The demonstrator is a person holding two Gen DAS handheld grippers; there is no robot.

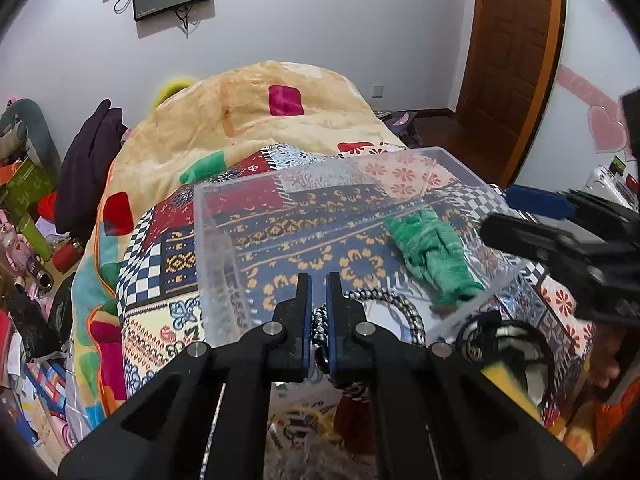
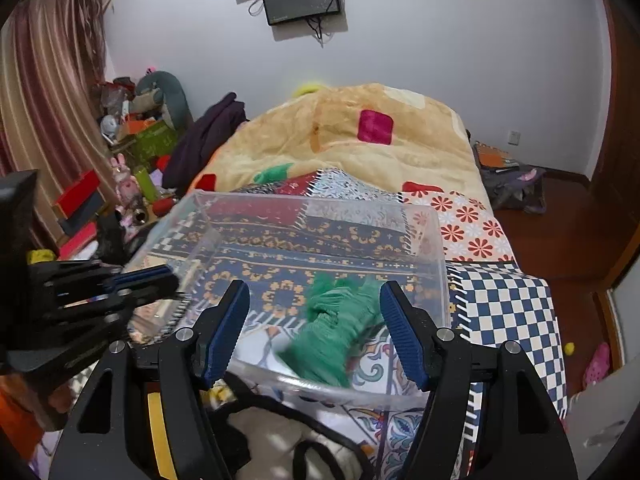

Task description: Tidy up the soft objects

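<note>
A clear plastic bin (image 1: 224, 248) sits on the patchwork bedspread (image 1: 160, 264) and serves as the landmark. Inside it, toward its right wall, lies a green knitted cloth (image 1: 430, 254) (blurred in the right wrist view). At the bin's near rim, the left gripper (image 1: 318, 286) is clamped on a black-and-white braided cord (image 1: 400, 300). The right gripper (image 2: 314, 308) hovers over the near rim, its jaws spread wide and holding nothing.

Two matte black handheld grippers: the left gripper (image 1: 319, 292) has angular plastic linkage arms joined by round silver pivot pins, its straight fingers lined inside with blue pads (image 1: 309, 320). The right gripper (image 2: 315, 328) shows the same black frame and silver pins, with ribbed blue pads (image 2: 404, 336) and a yellow strip along its body.
</note>
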